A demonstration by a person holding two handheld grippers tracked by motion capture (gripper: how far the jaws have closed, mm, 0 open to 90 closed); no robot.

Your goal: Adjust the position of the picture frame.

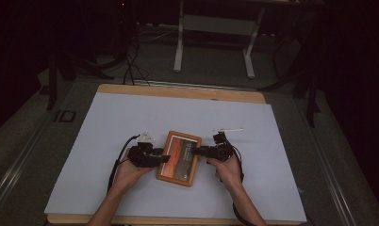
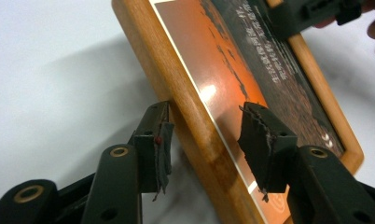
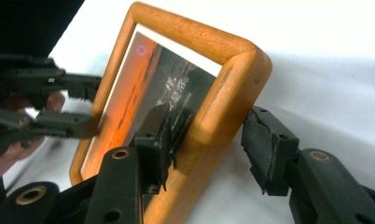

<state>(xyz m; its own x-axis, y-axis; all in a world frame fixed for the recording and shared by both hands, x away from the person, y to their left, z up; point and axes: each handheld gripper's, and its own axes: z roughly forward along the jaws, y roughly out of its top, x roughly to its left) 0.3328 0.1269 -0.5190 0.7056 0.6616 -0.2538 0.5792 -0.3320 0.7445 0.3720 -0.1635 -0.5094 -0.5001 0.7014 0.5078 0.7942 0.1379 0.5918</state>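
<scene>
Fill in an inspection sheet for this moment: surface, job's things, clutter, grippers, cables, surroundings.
Surface: white sheet over a wooden table.
Job's things: wooden picture frame with an orange print, lying mid-table.
Clutter: small white item beyond the frame, too small to identify.
Grippers: left hand-held gripper straddles one frame edge, right hand-held gripper the opposite edge; jaws apart, not clamped.
Cables: black cable trailing from the left hand-held gripper.
Surroundings: dark room, white desk legs behind.

Wooden-framed picture [image 1: 178, 158] — orange sunset print with pale script — flat on white table sheet [image 1: 107, 141], slightly askew
</scene>
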